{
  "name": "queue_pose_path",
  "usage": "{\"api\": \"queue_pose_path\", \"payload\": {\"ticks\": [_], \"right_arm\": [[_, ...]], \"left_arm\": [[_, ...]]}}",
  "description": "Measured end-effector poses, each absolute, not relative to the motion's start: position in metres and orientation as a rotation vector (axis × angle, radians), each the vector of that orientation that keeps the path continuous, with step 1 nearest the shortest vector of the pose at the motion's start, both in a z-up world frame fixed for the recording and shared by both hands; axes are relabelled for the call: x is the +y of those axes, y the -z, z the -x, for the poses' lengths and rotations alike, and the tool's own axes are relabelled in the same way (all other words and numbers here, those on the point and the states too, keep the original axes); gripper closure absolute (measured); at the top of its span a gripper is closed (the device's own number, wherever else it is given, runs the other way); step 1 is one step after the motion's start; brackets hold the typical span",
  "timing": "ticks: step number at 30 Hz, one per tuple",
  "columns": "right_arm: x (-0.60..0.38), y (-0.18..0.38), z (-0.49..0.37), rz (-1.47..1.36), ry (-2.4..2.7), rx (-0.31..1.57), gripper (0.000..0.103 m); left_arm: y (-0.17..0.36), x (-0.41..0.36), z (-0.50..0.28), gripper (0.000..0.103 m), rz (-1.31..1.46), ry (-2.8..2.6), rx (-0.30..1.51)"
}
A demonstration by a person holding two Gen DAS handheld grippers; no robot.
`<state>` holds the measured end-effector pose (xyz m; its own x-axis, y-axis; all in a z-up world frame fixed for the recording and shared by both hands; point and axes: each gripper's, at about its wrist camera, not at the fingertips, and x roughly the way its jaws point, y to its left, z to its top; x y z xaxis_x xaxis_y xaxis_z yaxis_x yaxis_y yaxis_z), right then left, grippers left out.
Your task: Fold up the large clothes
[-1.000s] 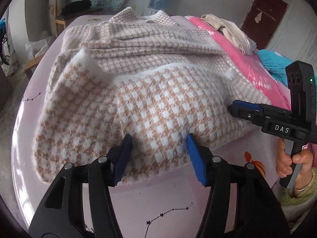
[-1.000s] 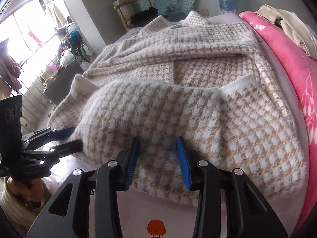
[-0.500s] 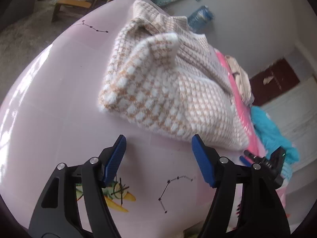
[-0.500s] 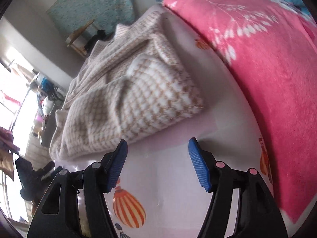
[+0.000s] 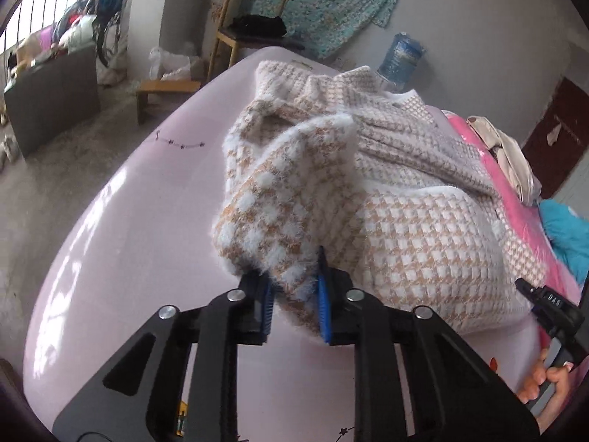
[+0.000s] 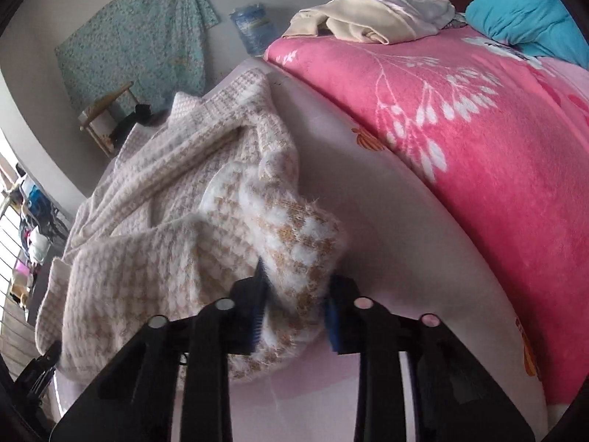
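Note:
A fuzzy tan-and-white houndstooth garment (image 5: 423, 228) lies partly folded on the pale pink bedsheet (image 5: 147, 202). My left gripper (image 5: 294, 294) is closing its jaws, and the blue pads pinch the garment's near left corner, which bunches up between them. In the right wrist view the same garment (image 6: 154, 258) spreads to the left. There my right gripper (image 6: 294, 311) is closing too, and its pads squeeze the near right corner. The right gripper (image 5: 545, 302) and the hand holding it (image 5: 548, 383) show at the lower right of the left wrist view.
A pink floral blanket (image 6: 460, 129) covers the bed to the right, with beige clothes (image 6: 368, 18) and a blue cloth (image 6: 530, 18) on it. A water bottle (image 5: 401, 59) and a wooden chair (image 5: 250, 33) stand beyond the bed. Floor lies left of the mattress edge.
Both grippers went from open jaws over bare sheet to jaws clamped on the garment's two near corners. Each has swung in and rolled towards its corner.

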<state>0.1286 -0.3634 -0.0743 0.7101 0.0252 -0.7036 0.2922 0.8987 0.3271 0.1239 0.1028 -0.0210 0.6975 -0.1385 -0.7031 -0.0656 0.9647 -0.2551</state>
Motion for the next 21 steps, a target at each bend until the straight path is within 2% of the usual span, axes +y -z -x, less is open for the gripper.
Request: {"api": "queue_pose_path", "payload": {"ticks": [5,14,19,21], "right_arm": [[-0.356,0.024,-0.103,-0.309,0.133,0.657,0.094],[-0.36,-0.022,-0.044,-0.272,0.067,0.584,0.095],[-0.373,0.012,-0.019,-0.349,-0.041,0.725,0.092],[-0.384,0.04,-0.023,-0.422,-0.097,0.828,0.087]], "left_arm": [[-0.025,0.093,-0.091,0.095,0.13,0.068,0.662],[-0.077,0.112,-0.033,0.096,0.133,0.165,0.612],[-0.055,0.142,-0.008,0.093,0.225,0.168,0.739],[-0.026,0.16,-0.007,0.084,0.325,0.172,0.827]]}}
